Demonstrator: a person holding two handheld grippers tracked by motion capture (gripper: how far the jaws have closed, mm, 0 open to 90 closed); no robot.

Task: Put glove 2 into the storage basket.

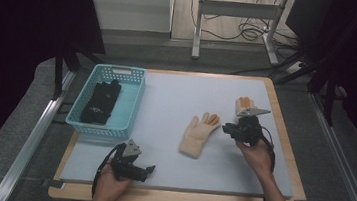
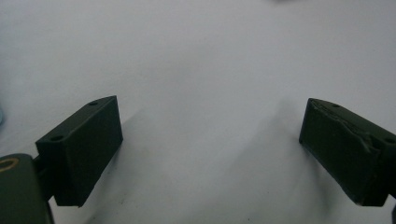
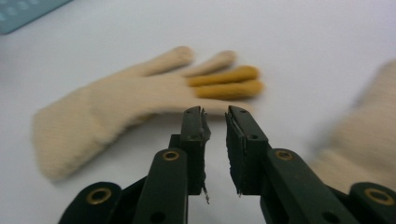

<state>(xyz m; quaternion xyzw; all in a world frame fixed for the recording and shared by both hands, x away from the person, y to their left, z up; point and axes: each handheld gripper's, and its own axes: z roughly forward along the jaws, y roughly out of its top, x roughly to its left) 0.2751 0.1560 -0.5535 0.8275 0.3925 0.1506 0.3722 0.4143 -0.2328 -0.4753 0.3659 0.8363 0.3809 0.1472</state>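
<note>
A cream knitted glove with two orange fingertips lies flat in the middle of the pale mat. In the right gripper view this glove is spread just beyond the jaws. A second cream glove lies toward the right edge, partly behind my right gripper; a blurred part of it shows at the right. My right gripper points at the middle glove's fingertips, jaws a narrow gap apart with nothing between them. My left gripper rests near the front edge. Its jaws stand wide open over bare mat.
A light blue plastic basket stands at the left of the table with dark gloves inside; its corner shows in the right gripper view. The mat sits on a wooden tabletop. Metal rails run along both sides.
</note>
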